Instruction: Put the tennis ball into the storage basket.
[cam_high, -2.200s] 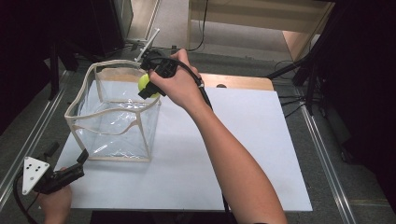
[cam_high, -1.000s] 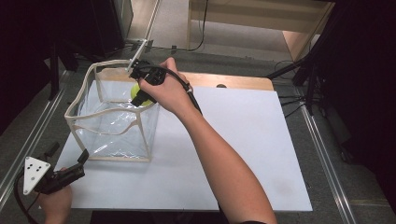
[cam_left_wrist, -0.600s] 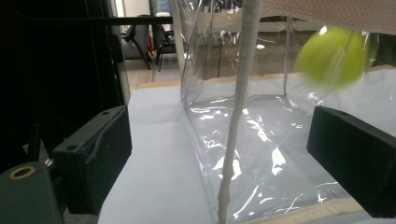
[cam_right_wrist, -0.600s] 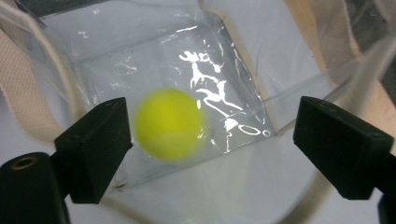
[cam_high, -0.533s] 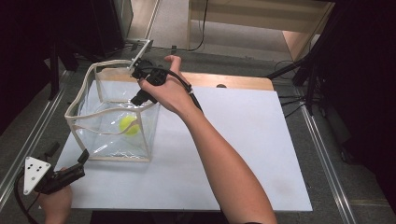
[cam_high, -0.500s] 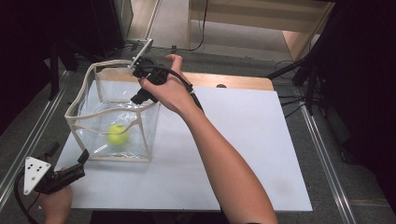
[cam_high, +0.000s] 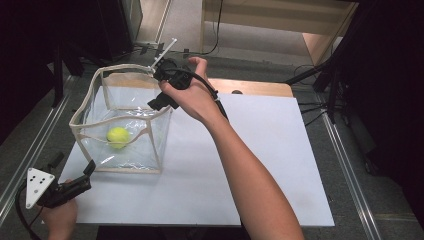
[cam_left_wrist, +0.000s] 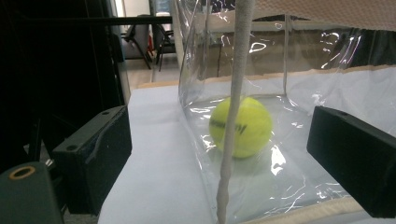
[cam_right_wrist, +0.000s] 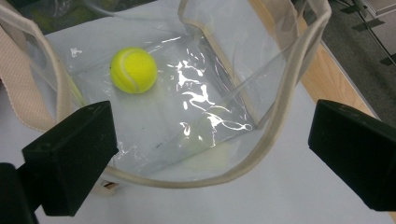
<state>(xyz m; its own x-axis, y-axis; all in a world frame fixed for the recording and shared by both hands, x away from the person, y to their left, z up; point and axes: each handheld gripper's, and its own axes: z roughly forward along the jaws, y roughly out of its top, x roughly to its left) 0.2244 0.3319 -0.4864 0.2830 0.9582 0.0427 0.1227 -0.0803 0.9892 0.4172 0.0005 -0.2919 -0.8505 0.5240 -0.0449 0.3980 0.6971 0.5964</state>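
Note:
A yellow tennis ball (cam_high: 118, 137) lies on the floor of a clear plastic bag (cam_high: 131, 158) with beige trim, near its front left corner. The ball (cam_right_wrist: 133, 70) and the bag's rim (cam_right_wrist: 275, 121) lie below my right gripper (cam_high: 161, 102), which hangs open over the bag's right rim, nothing between its jaws. My left gripper (cam_high: 75, 175) rests low at the table's front left corner, open, pointing at the bag. Through the bag's wall (cam_left_wrist: 196, 93) the ball (cam_left_wrist: 240, 127) sits straight ahead, behind a beige seam (cam_left_wrist: 236, 107).
The bag stands on a white board (cam_high: 250, 165) laid over a wooden table (cam_high: 260, 87). Metal rails (cam_high: 30, 150) run along the left. Dark stands and cables (cam_high: 320, 80) crowd the right and far side.
The ball has left my right gripper and dropped into the bag, rolling to the front left. The right gripper's jaws have opened; the left gripper has barely moved.

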